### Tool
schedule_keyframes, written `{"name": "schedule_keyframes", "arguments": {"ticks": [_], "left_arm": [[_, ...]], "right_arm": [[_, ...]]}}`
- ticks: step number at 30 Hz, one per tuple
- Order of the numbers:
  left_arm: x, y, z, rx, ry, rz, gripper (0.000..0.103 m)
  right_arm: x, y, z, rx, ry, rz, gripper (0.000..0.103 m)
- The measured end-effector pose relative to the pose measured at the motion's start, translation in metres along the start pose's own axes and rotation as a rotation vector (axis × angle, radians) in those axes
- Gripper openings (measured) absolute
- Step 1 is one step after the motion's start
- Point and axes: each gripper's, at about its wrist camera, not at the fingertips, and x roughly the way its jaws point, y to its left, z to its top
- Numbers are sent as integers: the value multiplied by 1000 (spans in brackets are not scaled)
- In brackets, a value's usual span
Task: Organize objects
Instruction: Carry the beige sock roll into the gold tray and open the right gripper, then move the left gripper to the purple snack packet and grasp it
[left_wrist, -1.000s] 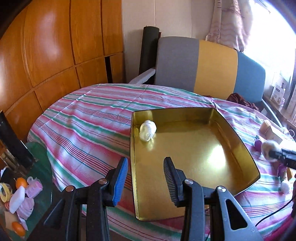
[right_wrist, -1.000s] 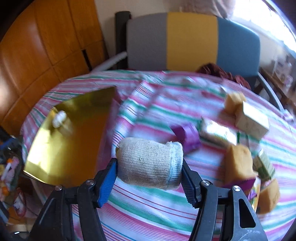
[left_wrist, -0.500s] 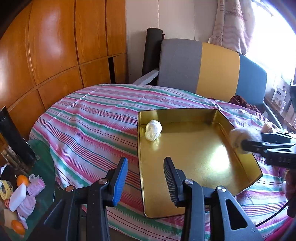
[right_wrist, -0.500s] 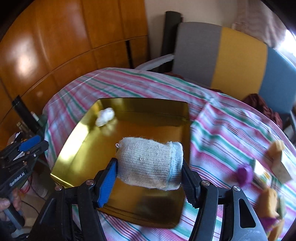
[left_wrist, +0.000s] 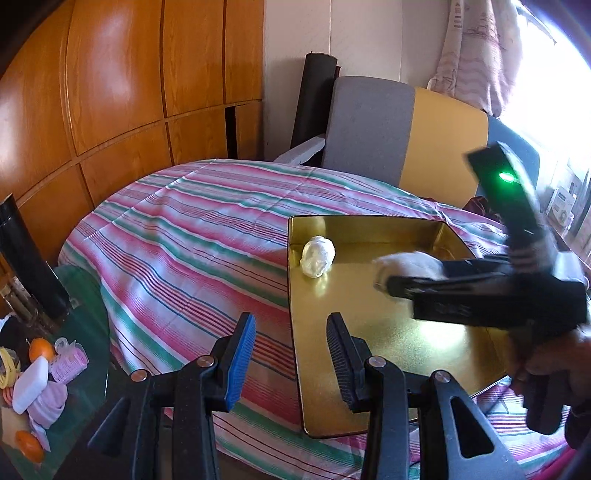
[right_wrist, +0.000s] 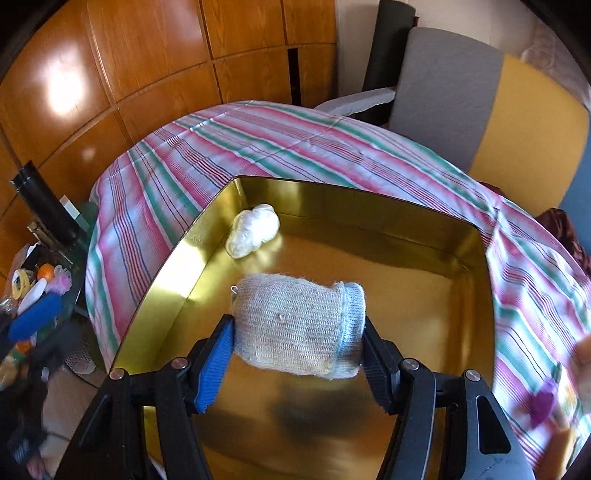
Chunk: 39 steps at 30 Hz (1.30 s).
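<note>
Sock roll (right_wrist: 299, 330): beige knit with a blue cuff, clamped between the right gripper (right_wrist: 298, 347) fingers, held above the gold tray (right_wrist: 476, 295).
Left gripper (left_wrist: 290, 354): fingers parted, holding nothing, at the tray's near-left edge.
White bundle (right_wrist: 254, 230): in the tray's far-left corner.
Surface (left_wrist: 177, 236): striped cloth.

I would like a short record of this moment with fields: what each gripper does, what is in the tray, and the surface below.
right gripper: shut on the rolled sock, held above the gold tray
left gripper: open, holds nothing, near the tray's front left edge
tray contents: one white bundle near the far left corner
rolled sock: beige knit with a pale blue cuff, not yet released
surface: striped tablecloth under the tray
</note>
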Motion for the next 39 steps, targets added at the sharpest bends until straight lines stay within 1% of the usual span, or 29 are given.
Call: {"name": "schedule_keyframes", "arguments": {"ticks": [4, 10, 12, 13, 15, 16, 21, 24, 26, 31, 36, 39], "left_arm": [[4, 5, 0, -13, 9, 7, 40], [8, 8, -2, -23, 26, 13, 40], [9, 8, -2, -24, 29, 11, 40], [10, 8, -3, -26, 31, 11, 40], [10, 8, -3, -29, 33, 12, 40], [11, 9, -4, -30, 35, 13, 40], [10, 7, -4, -27, 34, 10, 40], [11, 5, -5, -21, 38, 6, 40], [11, 2, -7, -14, 42, 1, 40], [9, -10, -8, 15, 44, -21, 40], [4, -28, -7, 53, 40, -51, 40], [-1, -46, -3, 98, 28, -77, 40]], "right_arm": [[26, 14, 17, -2, 25, 1, 65], [56, 29, 32, 4, 54, -13, 67], [60, 31, 35, 3, 47, -6, 67], [59, 32, 35, 3, 38, -3, 69], [53, 33, 36, 3, 4, 14, 79], [48, 33, 36, -1, -19, 15, 88], [19, 25, 28, 19, -73, 36, 89], [-4, 17, 15, 44, -105, 30, 93], [-21, 6, 3, 70, -127, 23, 97], [-61, -27, -31, 145, -162, -21, 102], [-92, -63, -64, 218, -176, -72, 103], [-114, -91, -88, 271, -192, -105, 103]]}}
